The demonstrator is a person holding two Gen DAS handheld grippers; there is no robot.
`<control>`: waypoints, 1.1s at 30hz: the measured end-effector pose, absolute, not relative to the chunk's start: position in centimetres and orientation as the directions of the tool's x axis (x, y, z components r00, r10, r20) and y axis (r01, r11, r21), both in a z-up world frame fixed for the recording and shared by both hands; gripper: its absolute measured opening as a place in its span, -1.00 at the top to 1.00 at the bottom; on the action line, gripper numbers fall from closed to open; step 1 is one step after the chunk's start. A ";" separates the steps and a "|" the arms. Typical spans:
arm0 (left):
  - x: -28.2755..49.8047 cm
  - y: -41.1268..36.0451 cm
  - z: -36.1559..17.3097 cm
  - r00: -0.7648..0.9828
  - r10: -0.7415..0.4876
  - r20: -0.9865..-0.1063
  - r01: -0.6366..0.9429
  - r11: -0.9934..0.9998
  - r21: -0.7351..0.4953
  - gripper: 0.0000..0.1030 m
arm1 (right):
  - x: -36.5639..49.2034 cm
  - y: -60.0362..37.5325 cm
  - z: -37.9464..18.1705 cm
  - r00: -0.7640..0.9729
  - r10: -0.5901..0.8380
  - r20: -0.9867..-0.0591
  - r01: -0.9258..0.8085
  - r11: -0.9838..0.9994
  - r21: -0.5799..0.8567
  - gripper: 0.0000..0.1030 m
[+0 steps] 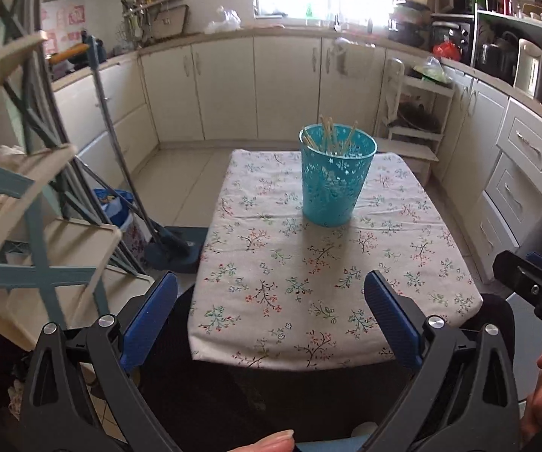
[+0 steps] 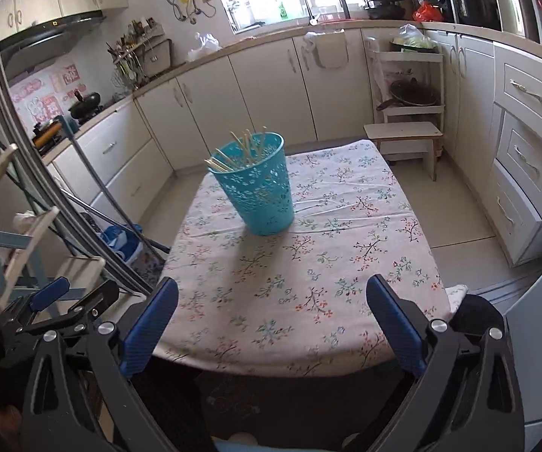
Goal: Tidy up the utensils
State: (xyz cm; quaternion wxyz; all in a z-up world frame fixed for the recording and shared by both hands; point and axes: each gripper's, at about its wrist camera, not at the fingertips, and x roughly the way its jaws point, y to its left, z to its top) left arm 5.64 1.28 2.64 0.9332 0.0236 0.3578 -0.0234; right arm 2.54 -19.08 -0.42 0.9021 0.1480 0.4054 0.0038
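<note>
Two hand-held grippers hang wide open and empty over the near edge of a small table covered in a white floral-print cloth (image 1: 308, 286). At far left stands a blue-and-cream folding rack (image 1: 33, 226), with a grey-handled mop (image 1: 120, 158) leaning beside it. The left gripper (image 1: 271, 316) has its blue-padded fingers spread apart, gripping nothing. Beyond it, toward the far middle of the table, a turquoise perforated plastic basket (image 1: 333, 180) stands upright with thin wooden chopsticks (image 1: 329, 133) sticking out of its top. The right gripper (image 2: 273, 320) is likewise released, with only cloth between its fingers.
</note>
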 end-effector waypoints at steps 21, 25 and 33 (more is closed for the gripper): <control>-4.0 4.1 7.5 0.827 -0.030 -0.561 0.011 0.999 -0.037 -0.85 | -7.6 -14.9 4.3 0.796 0.127 -0.592 0.063 0.955 0.290 -0.86; -4.2 4.3 7.5 0.826 -0.009 -0.563 -0.004 1.000 -0.022 -0.85 | -7.7 -14.7 4.4 0.794 0.134 -0.593 0.055 0.956 0.290 -0.86; -4.8 3.6 7.8 0.836 0.004 -0.548 0.001 1.000 0.008 -0.85 | -7.9 -14.5 4.5 0.794 0.138 -0.593 0.048 0.957 0.288 -0.86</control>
